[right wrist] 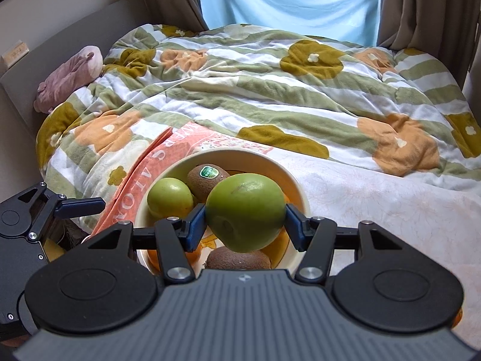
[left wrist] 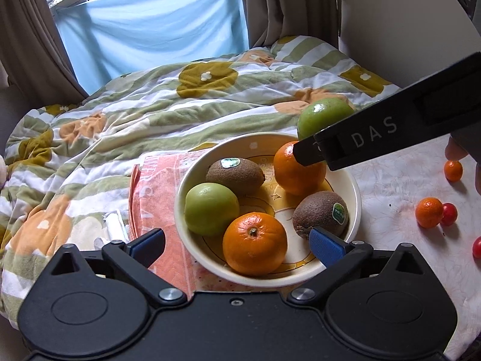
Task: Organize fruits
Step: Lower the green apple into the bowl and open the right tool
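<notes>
A cream bowl [left wrist: 354, 198] holds a green apple [left wrist: 211, 209], two oranges [left wrist: 255, 243], and two kiwis [left wrist: 235, 175]. My right gripper [right wrist: 245, 219] is shut on a second, larger green apple [right wrist: 246, 212] and holds it above the bowl [right wrist: 296, 186]; this held apple also shows in the left wrist view [left wrist: 323, 114] over the bowl's far rim. My left gripper [left wrist: 237, 245] is open and empty, its fingers on either side of the bowl's near edge.
Small oranges [left wrist: 429, 212] and cherry tomatoes [left wrist: 449, 214] lie on the white cloth to the right of the bowl. An orange printed cloth [left wrist: 156, 186] lies under the bowl's left side. A flowered quilt [left wrist: 150, 105] covers the bed behind.
</notes>
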